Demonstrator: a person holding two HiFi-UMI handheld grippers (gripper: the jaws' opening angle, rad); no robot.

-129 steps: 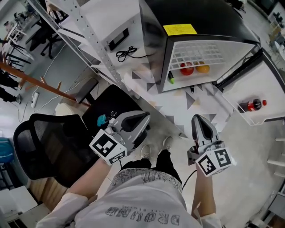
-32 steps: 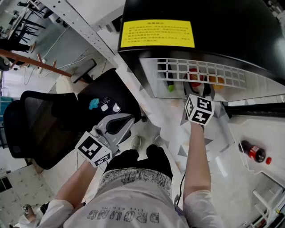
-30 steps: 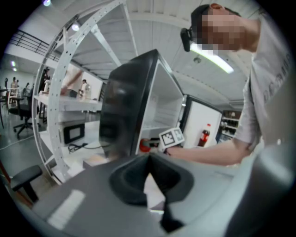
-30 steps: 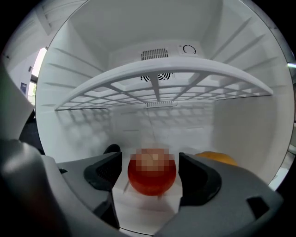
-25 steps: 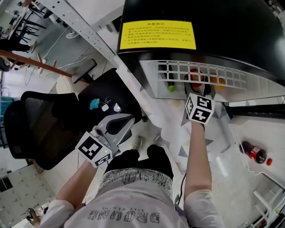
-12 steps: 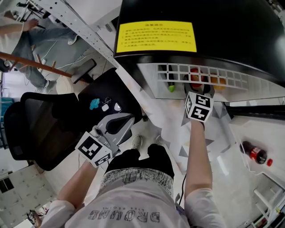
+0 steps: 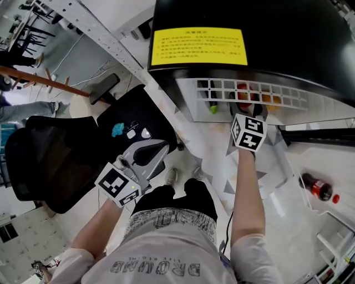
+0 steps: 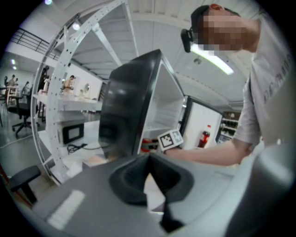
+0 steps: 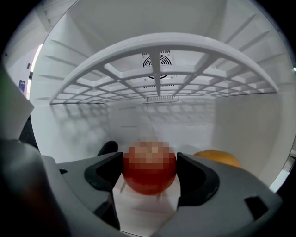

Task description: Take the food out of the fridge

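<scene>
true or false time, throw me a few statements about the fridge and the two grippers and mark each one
1. The right gripper has its jaws closed on a red fruit. True.
2. In the right gripper view, an orange fruit lies to the right of the red fruit. True.
3. The left gripper is inside the fridge. False: it is outside, jaws together and empty.
4. The fridge is shut. False: its door stands open, with a bottle in the door's shelf.

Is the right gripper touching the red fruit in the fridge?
Touching. In the right gripper view, the right gripper has both jaws flush against the sides of the red fruit, with no gap.
</scene>
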